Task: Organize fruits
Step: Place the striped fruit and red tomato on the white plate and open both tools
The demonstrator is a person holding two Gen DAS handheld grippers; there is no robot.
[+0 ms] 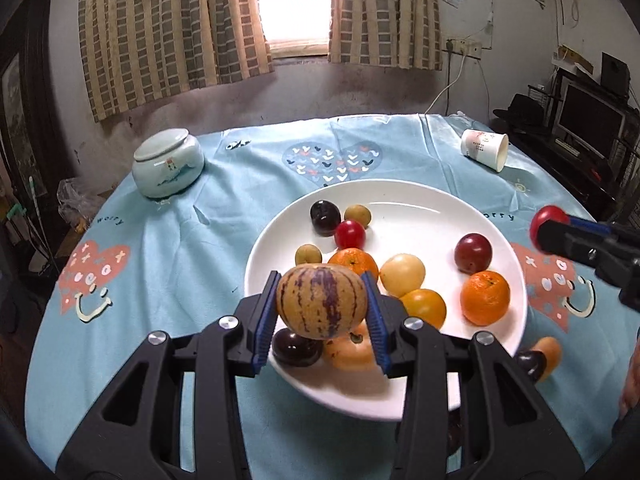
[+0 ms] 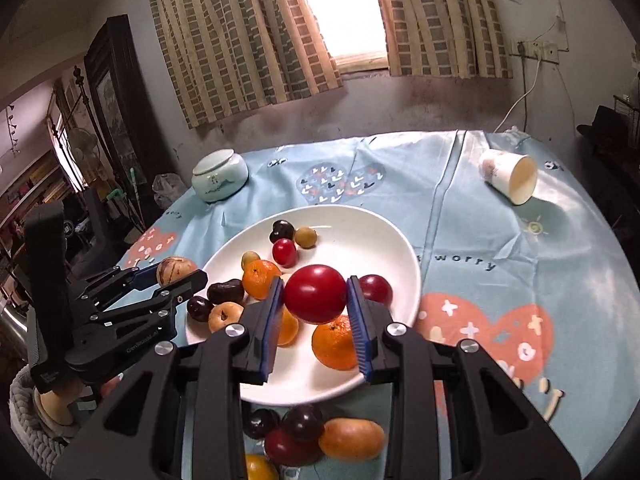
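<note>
A lidded pale green ceramic jar (image 1: 168,168) stands on the blue patterned tablecloth (image 1: 168,264), far ahead and to the left of the left gripper (image 1: 322,300). That gripper is clamped on a round tan melon with purple stripes (image 1: 321,301), held above the near left rim of a white plate (image 1: 424,200). Just below its fingers lie a dark plum (image 1: 297,347) and a pale orange fruit (image 1: 352,350). Ahead and to its right the plate holds oranges, yellow, red and dark fruits. The right gripper (image 2: 316,300) grips a smooth red fruit (image 2: 315,299) over the plate's near side, an orange (image 2: 335,346) just beneath it. More fruit (image 2: 312,436) lies on the cloth under this gripper. Far ahead to its right, a paper cup (image 2: 510,178) lies tipped over
</note>
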